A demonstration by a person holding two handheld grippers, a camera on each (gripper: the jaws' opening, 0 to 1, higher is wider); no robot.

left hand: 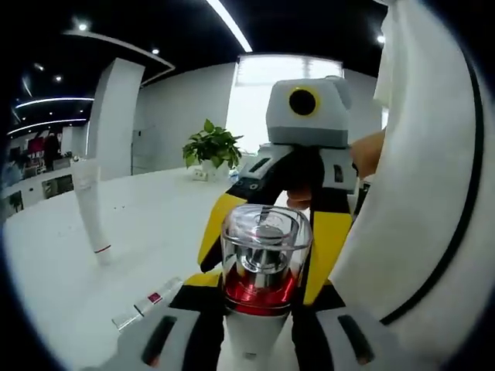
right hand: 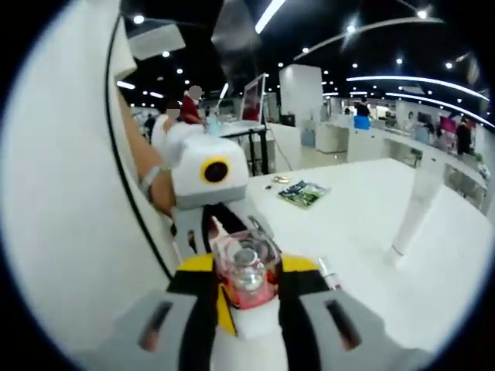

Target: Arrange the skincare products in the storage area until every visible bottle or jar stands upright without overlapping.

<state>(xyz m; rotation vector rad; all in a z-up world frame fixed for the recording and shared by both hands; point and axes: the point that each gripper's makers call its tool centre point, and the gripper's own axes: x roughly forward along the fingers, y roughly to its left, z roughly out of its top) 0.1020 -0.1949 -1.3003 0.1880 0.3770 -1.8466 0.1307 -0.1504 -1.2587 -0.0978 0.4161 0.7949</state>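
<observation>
A bottle (left hand: 265, 247) with a clear cap, a red band and a white body stands between the two grippers, which face each other over the white table (left hand: 147, 224). My left gripper (left hand: 257, 328) is shut on its white lower body. In the left gripper view the right gripper (left hand: 264, 270) comes from behind, its yellow-and-black jaws pressed to both sides of the cap. In the right gripper view the same bottle (right hand: 246, 272) sits in my right gripper (right hand: 247, 321), with the left gripper (right hand: 246, 263) beyond it. A tall white tube (left hand: 89, 205) (right hand: 418, 193) stands upright on its cap.
A small stick with a red band (left hand: 147, 305) (right hand: 329, 274) lies flat on the table near the bottle. A potted plant (left hand: 210, 147) stands at the far edge, and a green packet (right hand: 303, 193) lies further out. The person's white sleeve (left hand: 418, 193) (right hand: 69, 193) is close by.
</observation>
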